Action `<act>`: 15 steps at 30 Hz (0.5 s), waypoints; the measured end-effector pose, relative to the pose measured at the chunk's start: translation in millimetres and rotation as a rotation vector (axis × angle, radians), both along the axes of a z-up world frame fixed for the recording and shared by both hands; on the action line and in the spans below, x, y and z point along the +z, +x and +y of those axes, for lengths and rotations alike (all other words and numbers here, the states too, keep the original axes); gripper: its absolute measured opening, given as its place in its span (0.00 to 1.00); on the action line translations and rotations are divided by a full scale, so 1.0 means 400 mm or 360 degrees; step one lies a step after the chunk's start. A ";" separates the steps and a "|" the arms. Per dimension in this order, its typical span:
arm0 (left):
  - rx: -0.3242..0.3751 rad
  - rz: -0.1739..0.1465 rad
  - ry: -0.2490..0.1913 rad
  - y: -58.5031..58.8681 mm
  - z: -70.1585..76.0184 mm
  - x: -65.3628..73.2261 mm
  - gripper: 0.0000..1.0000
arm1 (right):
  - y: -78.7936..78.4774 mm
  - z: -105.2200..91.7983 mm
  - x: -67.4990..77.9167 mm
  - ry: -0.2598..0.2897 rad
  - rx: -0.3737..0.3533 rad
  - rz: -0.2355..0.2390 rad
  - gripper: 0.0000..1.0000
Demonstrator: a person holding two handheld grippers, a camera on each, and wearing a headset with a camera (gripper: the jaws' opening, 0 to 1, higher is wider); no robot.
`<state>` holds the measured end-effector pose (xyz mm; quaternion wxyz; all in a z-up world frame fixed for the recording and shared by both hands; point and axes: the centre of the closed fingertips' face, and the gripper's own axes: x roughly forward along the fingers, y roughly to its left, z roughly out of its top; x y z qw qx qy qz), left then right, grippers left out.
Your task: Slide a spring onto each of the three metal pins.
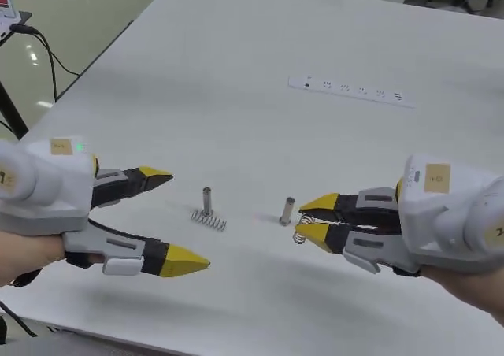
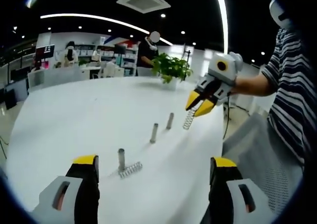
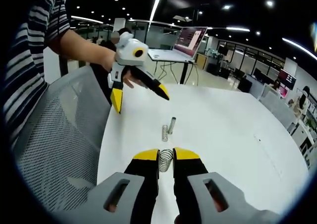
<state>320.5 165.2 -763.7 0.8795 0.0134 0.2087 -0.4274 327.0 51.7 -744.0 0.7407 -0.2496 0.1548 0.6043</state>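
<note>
Clamping spring [image 3: 166,163] in right claw [image 3: 166,156] beside pin [image 1: 287,211].

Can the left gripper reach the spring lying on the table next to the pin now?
Probably yes. The left gripper is open, and the spring lies just ahead of its jaws with bare table between. The upright pin stands close beside it.

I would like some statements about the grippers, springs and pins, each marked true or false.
1. The right gripper holds a spring. True.
2. The left gripper is shut. False: its jaws stand wide open and hold nothing.
3. A second spring lies on the table beside a pin. True.
4. Each pin already carries a spring. False: the three pins in the left gripper view are bare.
</note>
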 end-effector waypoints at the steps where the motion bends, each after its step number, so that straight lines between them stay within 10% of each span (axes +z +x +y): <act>1: 0.0009 -0.0001 -0.0003 0.001 0.003 0.000 0.93 | 0.001 0.000 0.000 0.0000 -0.0001 -0.0002 0.07; 15: 0.0091 -0.0010 -0.0025 0.007 0.031 -0.002 0.98 | 0.086 0.004 0.007 0.0022 -0.0138 -0.0004 0.07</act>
